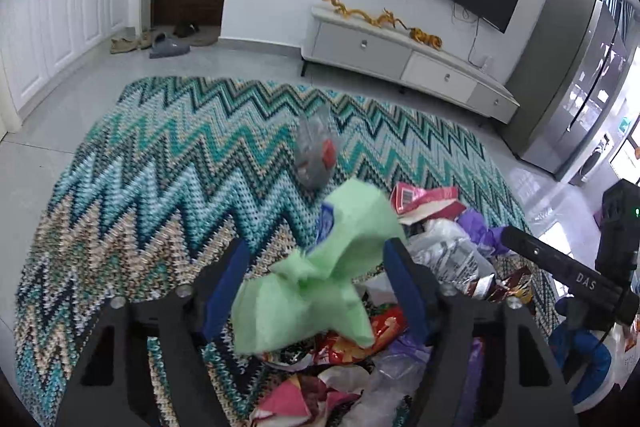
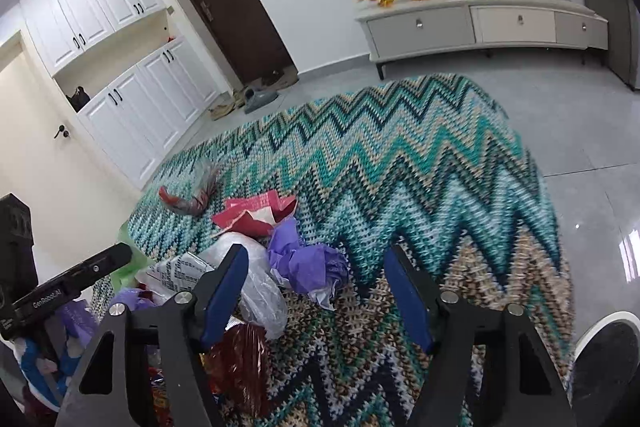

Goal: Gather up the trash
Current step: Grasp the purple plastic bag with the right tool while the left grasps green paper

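Note:
In the left wrist view, a crumpled green paper (image 1: 320,279) fills the gap between the blue pads of my left gripper (image 1: 316,243) and touches both, so the gripper is shut on it. Under it a pile of trash lies on the zigzag rug (image 1: 160,195): snack wrappers (image 1: 352,343), a red-pink bag (image 1: 428,199) and a printed plastic bag (image 1: 448,251). A grey bag (image 1: 316,155) lies apart, farther out. My right gripper (image 2: 316,251) stands open over bare rug. Purple paper (image 2: 308,263) lies just beyond its tips and a clear bag (image 2: 260,291) by its left finger.
A low TV cabinet (image 2: 480,27) and a TV stand against the far wall, with a grey fridge (image 1: 572,75) to the right. White cupboards (image 2: 152,95), a dark door and shoes (image 1: 160,43) are on the left. A white-rimmed round object (image 2: 608,359) sits at the rug's right edge.

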Demonstrator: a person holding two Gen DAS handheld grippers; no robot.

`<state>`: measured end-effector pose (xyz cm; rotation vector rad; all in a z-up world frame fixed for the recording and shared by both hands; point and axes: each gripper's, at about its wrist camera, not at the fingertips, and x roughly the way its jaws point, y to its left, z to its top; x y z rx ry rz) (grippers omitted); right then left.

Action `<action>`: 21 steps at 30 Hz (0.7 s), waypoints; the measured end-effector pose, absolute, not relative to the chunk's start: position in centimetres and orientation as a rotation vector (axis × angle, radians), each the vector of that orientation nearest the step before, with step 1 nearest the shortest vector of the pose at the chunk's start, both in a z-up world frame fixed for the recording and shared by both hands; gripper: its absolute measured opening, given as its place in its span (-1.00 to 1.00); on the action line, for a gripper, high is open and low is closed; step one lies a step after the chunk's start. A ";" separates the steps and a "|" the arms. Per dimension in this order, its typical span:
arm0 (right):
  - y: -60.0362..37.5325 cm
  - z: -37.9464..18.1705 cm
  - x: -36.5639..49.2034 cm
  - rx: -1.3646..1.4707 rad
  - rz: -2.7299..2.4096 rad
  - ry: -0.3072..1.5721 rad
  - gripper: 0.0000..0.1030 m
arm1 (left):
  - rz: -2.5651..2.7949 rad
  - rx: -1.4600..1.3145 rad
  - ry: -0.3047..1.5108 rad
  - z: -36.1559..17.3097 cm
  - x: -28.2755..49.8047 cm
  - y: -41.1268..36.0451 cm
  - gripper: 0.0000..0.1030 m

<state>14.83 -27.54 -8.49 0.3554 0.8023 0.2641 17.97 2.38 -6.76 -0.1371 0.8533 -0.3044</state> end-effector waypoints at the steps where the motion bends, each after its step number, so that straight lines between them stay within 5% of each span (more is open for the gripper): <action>1: -27.4 -8.7 15.0 0.355 0.270 0.809 0.21 | -0.310 -0.139 0.860 -7.1 18.1 2.4 0.21; 7: -26.5 -10.2 16.1 0.351 0.311 0.846 -0.22 | -0.333 -0.164 0.865 -8.0 18.6 2.4 -0.10; 13: -26.4 -10.2 15.9 0.342 0.314 0.825 -0.29 | -0.341 -0.188 0.840 -7.6 18.8 3.1 -0.42; 21: -27.5 -7.7 14.2 0.354 0.291 0.756 -0.31 | -0.324 -0.225 0.817 -6.1 18.5 4.4 -0.44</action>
